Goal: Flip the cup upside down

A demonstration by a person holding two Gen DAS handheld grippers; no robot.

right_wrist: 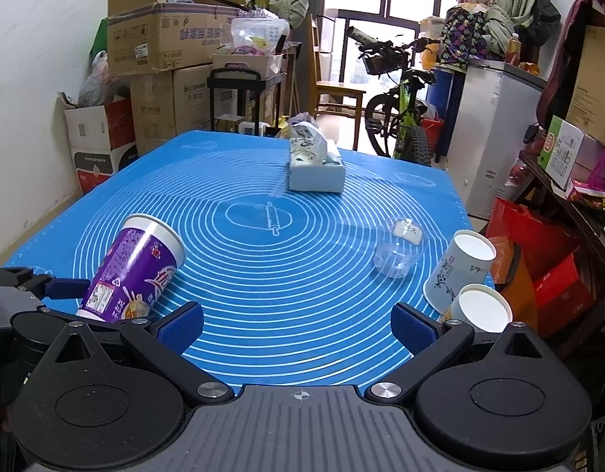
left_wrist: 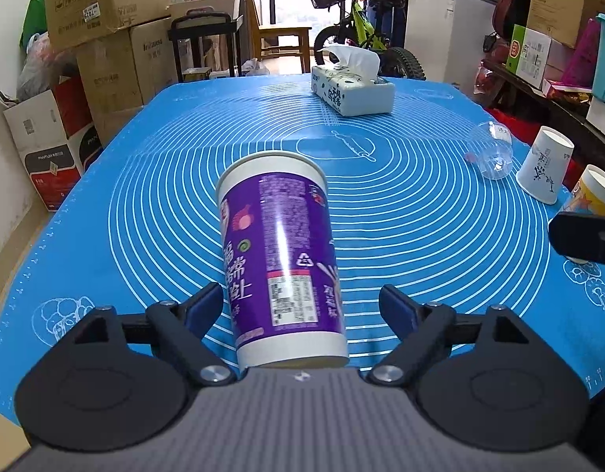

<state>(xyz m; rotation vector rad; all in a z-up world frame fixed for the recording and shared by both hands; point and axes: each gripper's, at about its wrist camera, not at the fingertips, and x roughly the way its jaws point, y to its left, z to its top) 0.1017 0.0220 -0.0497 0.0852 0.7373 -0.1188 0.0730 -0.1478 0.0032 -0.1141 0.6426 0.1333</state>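
Observation:
A tall purple paper cup with white rims is tilted between the open fingers of my left gripper. Its left side is at the left pad and a gap shows on the right. In the right wrist view the same cup leans at the left over the blue mat, one end near the mat, with a left gripper finger beside it. My right gripper is open and empty above the mat's near edge.
A tissue box stands at the far middle of the mat. A clear plastic cup, a white printed paper cup and a yellow paper cup are at the right edge. Boxes, a bicycle and shelves surround the table.

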